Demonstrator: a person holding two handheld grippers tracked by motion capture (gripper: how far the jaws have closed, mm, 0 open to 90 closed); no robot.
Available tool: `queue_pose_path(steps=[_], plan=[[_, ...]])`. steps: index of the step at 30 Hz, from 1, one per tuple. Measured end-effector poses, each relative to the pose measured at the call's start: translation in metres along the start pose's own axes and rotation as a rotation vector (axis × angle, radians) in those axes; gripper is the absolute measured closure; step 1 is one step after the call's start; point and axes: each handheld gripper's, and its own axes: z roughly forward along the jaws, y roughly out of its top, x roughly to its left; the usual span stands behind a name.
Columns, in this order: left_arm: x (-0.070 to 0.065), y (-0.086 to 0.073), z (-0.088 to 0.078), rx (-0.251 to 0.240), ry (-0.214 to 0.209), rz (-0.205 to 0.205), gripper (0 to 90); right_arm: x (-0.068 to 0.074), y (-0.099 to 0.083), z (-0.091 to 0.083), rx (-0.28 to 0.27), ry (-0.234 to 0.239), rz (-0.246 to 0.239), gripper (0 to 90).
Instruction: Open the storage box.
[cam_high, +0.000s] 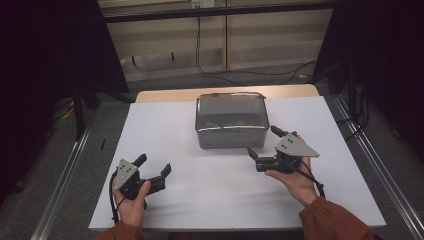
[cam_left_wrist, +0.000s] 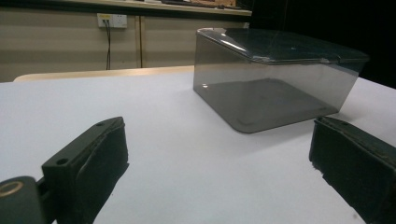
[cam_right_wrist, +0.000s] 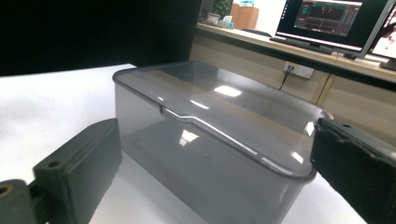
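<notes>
While the smoky transparent box (cam_high: 230, 120) sits lidded toward the far middle of the white table (cam_high: 165, 125), both tools rest on the sheet with jaws spread and nothing between them; the left gripper (cam_high: 154, 169) lies well short of the box at the near left; the right gripper (cam_high: 260, 152) sits just beside the box's near right corner. No brand, label or lettering can be read on the box; the monitor (cam_right_wrist: 327, 18) glowing behind shows text too small to make out; a wall socket (cam_left_wrist: 112, 20) is unmarked.
</notes>
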Motion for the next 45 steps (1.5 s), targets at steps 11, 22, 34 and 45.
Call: queue_pose_path(steps=[11, 22, 34, 45], plan=[[-0.002, 0.001, 0.002, -0.031, 0.011, 0.009, 4.4, 0.006, 0.010, 0.015, 0.024, -0.038, -0.202, 4.2], [-0.005, 0.002, 0.005, -0.039, 0.015, 0.038, 4.3, 0.014, 0.009, 0.026, 0.082, -0.119, -0.425, 10.7], [-0.006, 0.003, 0.008, -0.008, 0.029, 0.068, 4.4, 0.037, 0.007, 0.042, 0.112, -0.110, -0.759, 20.3], [-0.006, 0.003, 0.008, -0.006, 0.013, 0.072, 4.1, 0.050, 0.005, 0.057, 0.151, -0.129, -1.053, 35.9]])
